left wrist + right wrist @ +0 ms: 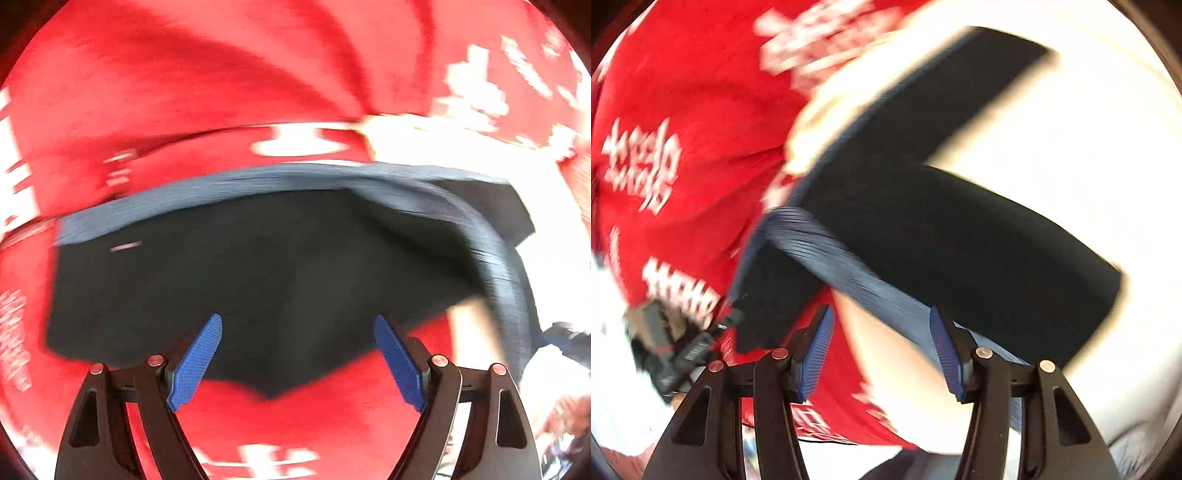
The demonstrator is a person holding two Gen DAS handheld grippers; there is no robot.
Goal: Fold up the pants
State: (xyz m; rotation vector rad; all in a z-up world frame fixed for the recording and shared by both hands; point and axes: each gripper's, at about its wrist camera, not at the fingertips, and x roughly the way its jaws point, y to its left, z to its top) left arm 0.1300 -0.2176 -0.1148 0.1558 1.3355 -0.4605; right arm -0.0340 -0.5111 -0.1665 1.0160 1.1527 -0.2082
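Note:
The black pants [258, 266] lie on a red cloth, with the blue-grey ribbed waistband [229, 188] along their far edge and curling down the right side. My left gripper [298, 326] hovers open over the near edge of the pants, nothing between its blue pads [197, 363]. In the right wrist view the pants [942, 229] spread two legs in a V over a white surface. Their waistband [849, 266] runs diagonally just ahead of my right gripper [881, 314], which is open and holds nothing. Both views are motion-blurred.
The red cloth [221, 81] with white print covers most of the surface under the pants. A white surface [1071, 140] lies to the right of it. A dark hand-held device [665, 343] shows at the left of the right wrist view.

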